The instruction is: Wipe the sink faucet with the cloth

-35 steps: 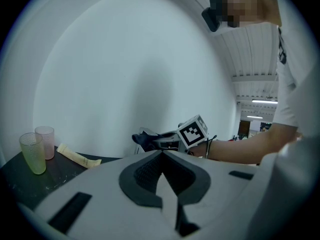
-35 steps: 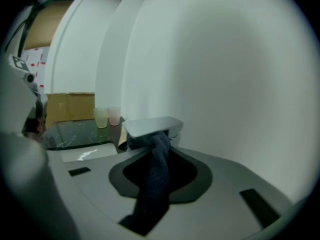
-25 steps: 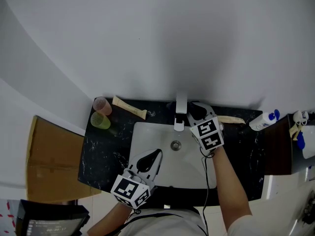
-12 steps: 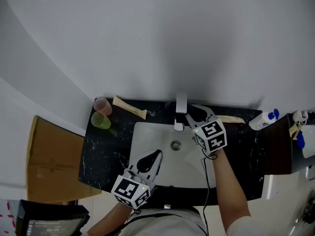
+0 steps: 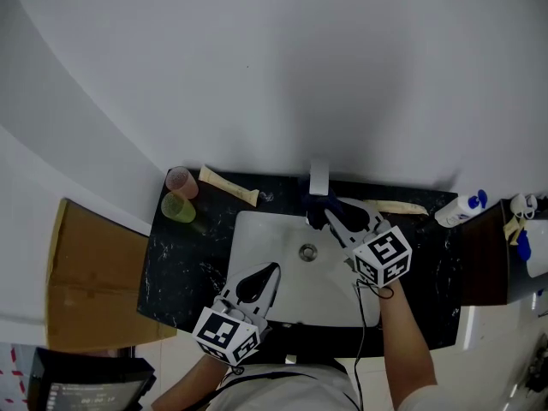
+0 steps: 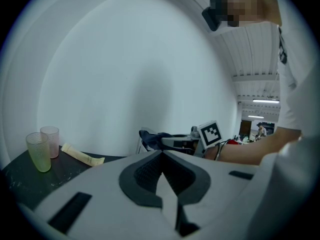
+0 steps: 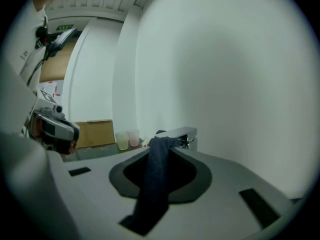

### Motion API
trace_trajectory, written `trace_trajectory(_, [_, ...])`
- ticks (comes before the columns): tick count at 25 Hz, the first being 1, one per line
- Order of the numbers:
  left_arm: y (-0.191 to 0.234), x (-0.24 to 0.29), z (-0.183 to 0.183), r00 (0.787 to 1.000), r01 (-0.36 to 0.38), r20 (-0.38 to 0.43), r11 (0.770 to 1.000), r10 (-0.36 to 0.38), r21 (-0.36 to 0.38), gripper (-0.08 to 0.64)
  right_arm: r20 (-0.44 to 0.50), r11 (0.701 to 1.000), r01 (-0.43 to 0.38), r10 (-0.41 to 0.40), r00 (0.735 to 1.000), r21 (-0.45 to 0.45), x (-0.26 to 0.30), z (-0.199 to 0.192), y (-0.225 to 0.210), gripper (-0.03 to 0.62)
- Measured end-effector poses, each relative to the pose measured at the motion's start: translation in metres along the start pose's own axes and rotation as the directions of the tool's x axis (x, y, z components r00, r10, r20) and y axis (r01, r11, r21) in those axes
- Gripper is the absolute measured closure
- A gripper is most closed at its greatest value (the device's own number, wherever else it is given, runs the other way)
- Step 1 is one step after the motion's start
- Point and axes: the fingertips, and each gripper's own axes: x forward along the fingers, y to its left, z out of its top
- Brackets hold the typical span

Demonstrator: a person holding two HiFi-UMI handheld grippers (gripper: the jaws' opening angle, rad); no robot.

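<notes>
Clearance tight at faucet (image 5: 318, 178) spout, cloth (image 5: 315, 205) against it, clamped in right gripper (image 5: 325, 215), jaws just closing further, left gripper (image 5: 274, 269) pinched together, empty, over sink (image 5: 257, 238) before faucet, black counter (image 5: 184, 264) running left of faucet to two cups (image 5: 178, 197), white wall (image 5: 300, 75) behind.

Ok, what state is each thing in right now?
faucet, no water visibly running
cloth, top end at the faucet spout
right gripper, shut on cloth, fingers just tightened
left gripper, shut, empty
two cups, upright, side by side
</notes>
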Motion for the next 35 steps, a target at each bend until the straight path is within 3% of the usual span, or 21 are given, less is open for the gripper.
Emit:
trace_trajectory(9, [0.004, -0.003, 0.0, 1.0, -0.012, 0.0, 1.0, 0.012, -0.002, 0.56, -0.042, 0.988, 0.147, -0.149, 0.988, -0.048, 0.026, 0.003, -0.058, 0.509])
trace_trajectory(13, [0.002, -0.003, 0.0, 1.0, -0.013, -0.002, 1.0, 0.013, -0.003, 0.56, -0.04, 0.995, 0.088, -0.089, 0.995, -0.036, 0.024, 0.002, -0.048, 0.511])
trace_trajectory(20, [0.0, 0.002, 0.0, 1.0, -0.002, 0.003, 1.0, 0.002, 0.0, 0.56, -0.011, 0.995, -0.087, 0.087, 0.996, -0.047, -0.009, 0.005, 0.021, 0.517])
trace_trajectory(23, [0.0, 0.003, 0.001, 1.0, -0.005, 0.004, 1.0, 0.005, 0.0, 0.56, -0.036, 0.997, -0.042, 0.039, 0.999, -0.072, -0.004, 0.0, 0.011, 0.517])
trace_trajectory(30, [0.003, -0.004, 0.0, 1.0, -0.026, -0.012, 1.0, 0.026, -0.005, 0.56, -0.051, 0.988, 0.136, -0.139, 0.989, -0.07, 0.028, 0.002, -0.062, 0.515])
trace_trajectory(32, [0.003, -0.005, 0.002, 0.999, -0.033, -0.019, 0.999, 0.033, -0.006, 0.56, -0.054, 0.988, 0.136, -0.14, 0.989, -0.071, 0.033, 0.004, -0.065, 0.515])
trace_trajectory(35, [0.001, -0.003, 0.004, 0.999, -0.03, -0.013, 1.0, 0.03, -0.004, 0.56, -0.03, 0.998, 0.058, -0.059, 0.998, -0.033, 0.021, 0.003, -0.045, 0.515])
